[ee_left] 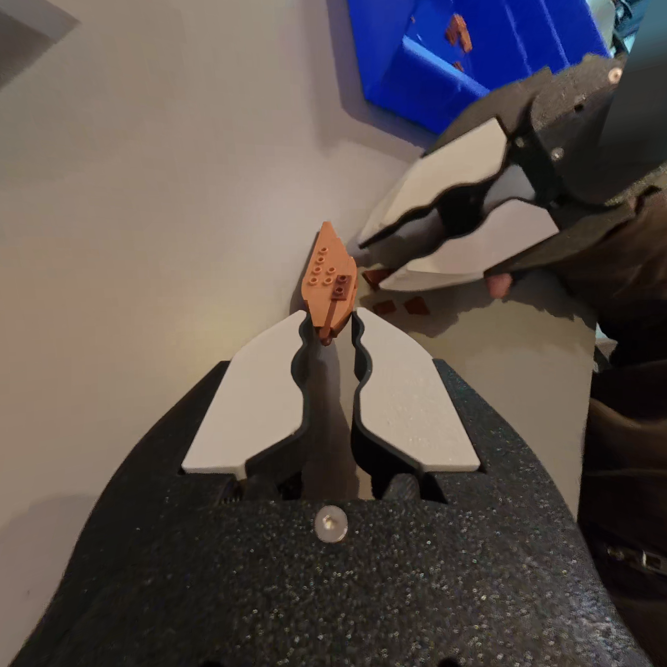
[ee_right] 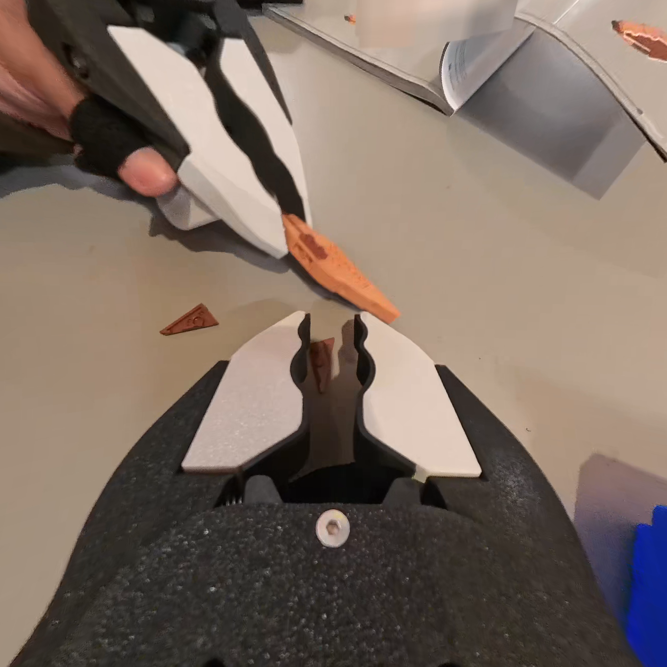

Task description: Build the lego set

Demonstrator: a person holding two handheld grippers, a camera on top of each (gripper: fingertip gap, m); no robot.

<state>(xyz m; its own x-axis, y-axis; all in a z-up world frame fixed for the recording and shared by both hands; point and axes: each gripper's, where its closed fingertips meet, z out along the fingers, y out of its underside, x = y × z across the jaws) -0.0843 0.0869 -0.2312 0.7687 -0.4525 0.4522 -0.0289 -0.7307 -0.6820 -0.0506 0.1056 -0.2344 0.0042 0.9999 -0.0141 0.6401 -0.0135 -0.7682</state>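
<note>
My left gripper [ee_left: 330, 317] is shut on the rear end of an orange pointed lego plate assembly [ee_left: 326, 278] with small dark brown pieces on top, and holds it above the table. The assembly also shows in the right wrist view [ee_right: 339, 274], sticking out of the left gripper [ee_right: 292, 231]. My right gripper [ee_right: 332, 319] is low over the table just right of the assembly, jaws a little apart. A dark brown wedge piece [ee_right: 321, 364] sits between its fingers, close to the left one. The right gripper also shows in the left wrist view [ee_left: 371, 265].
Loose brown wedge pieces lie on the grey table [ee_left: 382, 306], [ee_left: 415, 305], [ee_right: 191, 321]. A blue bin [ee_left: 433, 79] with brown pieces stands behind. An open instruction booklet [ee_right: 397, 65] lies at the far side. A gloved hand [ee_right: 137, 169] holds the left gripper. One gripper's finger ends stand about 5 cm off the other's.
</note>
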